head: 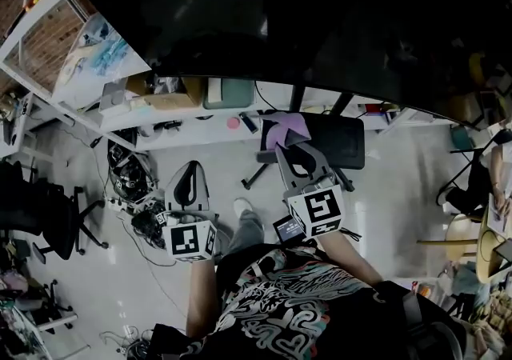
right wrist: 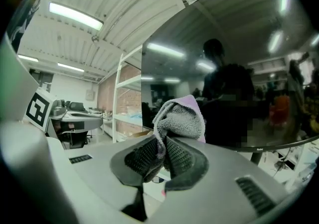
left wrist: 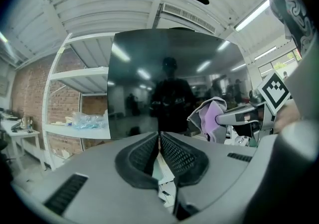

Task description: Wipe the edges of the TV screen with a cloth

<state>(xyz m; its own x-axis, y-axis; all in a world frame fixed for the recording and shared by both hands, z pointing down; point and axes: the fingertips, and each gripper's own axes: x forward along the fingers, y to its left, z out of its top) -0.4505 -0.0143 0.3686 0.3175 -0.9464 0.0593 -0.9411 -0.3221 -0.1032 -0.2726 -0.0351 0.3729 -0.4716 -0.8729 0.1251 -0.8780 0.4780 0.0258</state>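
The right gripper (right wrist: 162, 152) pinches a cloth (right wrist: 179, 118) tight between its jaws. The cloth sticks up in a soft bunch, near the TV (right wrist: 239, 68) but not touching it yet. The left gripper (left wrist: 159, 144) has its jaws pressed together with nothing in them.

To wipe well, the right gripper should bring the cloth's soft bunch to the TV's rim and slide it along slowly, so only cloth touches, not the hard jaws. It should press softly, as the TV could tip or scratch.

A white shelf (left wrist: 75, 73) stands just beside the TV's left side and may crowd that edge. Below, a desk (head: 200, 128) holds small things, and a black chair (head: 340, 141) and cables (head: 132, 182) lie by the feet.
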